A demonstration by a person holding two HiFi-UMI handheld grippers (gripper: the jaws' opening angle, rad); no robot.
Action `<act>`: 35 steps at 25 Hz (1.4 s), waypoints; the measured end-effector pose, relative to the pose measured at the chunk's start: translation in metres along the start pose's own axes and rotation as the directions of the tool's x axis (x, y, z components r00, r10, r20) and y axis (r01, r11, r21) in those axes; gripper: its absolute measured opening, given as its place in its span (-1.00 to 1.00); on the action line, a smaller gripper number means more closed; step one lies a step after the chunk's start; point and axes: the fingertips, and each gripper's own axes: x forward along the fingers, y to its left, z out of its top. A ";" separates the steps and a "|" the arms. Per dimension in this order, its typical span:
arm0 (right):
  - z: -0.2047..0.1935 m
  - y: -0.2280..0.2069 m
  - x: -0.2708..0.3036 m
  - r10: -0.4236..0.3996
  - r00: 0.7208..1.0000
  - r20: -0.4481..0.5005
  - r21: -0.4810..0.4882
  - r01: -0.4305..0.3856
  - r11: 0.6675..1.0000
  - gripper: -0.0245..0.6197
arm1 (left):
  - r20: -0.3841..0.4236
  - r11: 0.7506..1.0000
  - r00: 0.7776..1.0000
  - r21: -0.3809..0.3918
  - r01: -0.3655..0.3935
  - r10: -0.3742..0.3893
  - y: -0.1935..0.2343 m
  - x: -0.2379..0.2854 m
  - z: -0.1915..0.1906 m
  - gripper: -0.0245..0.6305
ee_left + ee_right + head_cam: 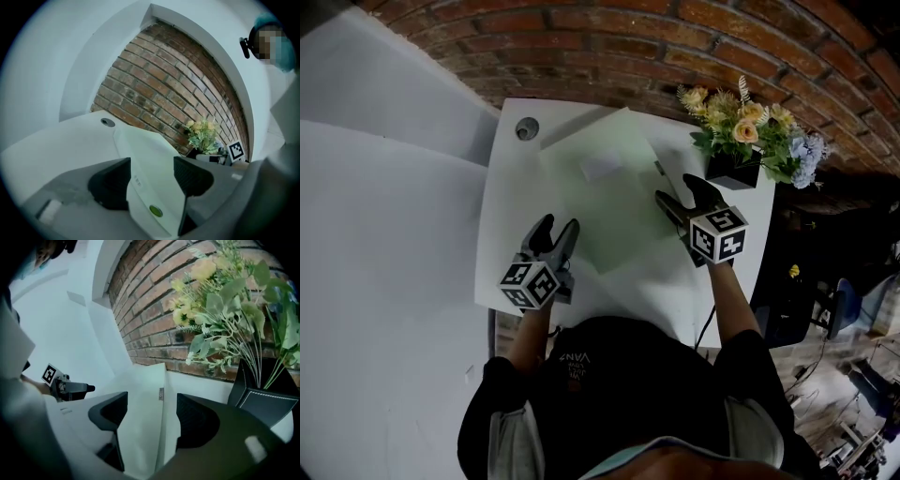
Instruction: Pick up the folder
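Entry: pale green flat plastic folder [609,192], unheld between wide-parted jaws of left gripper [557,229] and right gripper [676,190]; the thin flat edge may be missed.

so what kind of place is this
Likely an office or studio corner: a white table stands against a bare brick wall, with a pale green folder and a black box of flowers on it.
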 end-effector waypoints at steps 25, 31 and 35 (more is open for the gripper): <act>-0.027 -0.003 0.055 0.237 0.947 -0.219 0.127 -0.213 0.969 0.25 | -0.130 0.992 0.991 -0.123 0.002 -0.018 0.014 0.036 -0.028 0.05; -0.033 0.000 0.063 0.277 0.933 -0.232 0.177 -0.240 0.955 0.25 | -0.166 0.990 0.986 -0.142 -0.006 -0.018 0.017 0.041 -0.035 0.05; -0.034 0.000 0.065 0.290 0.928 -0.233 0.197 -0.247 0.949 0.26 | -0.175 0.987 0.984 -0.158 0.001 -0.029 0.018 0.045 -0.036 0.05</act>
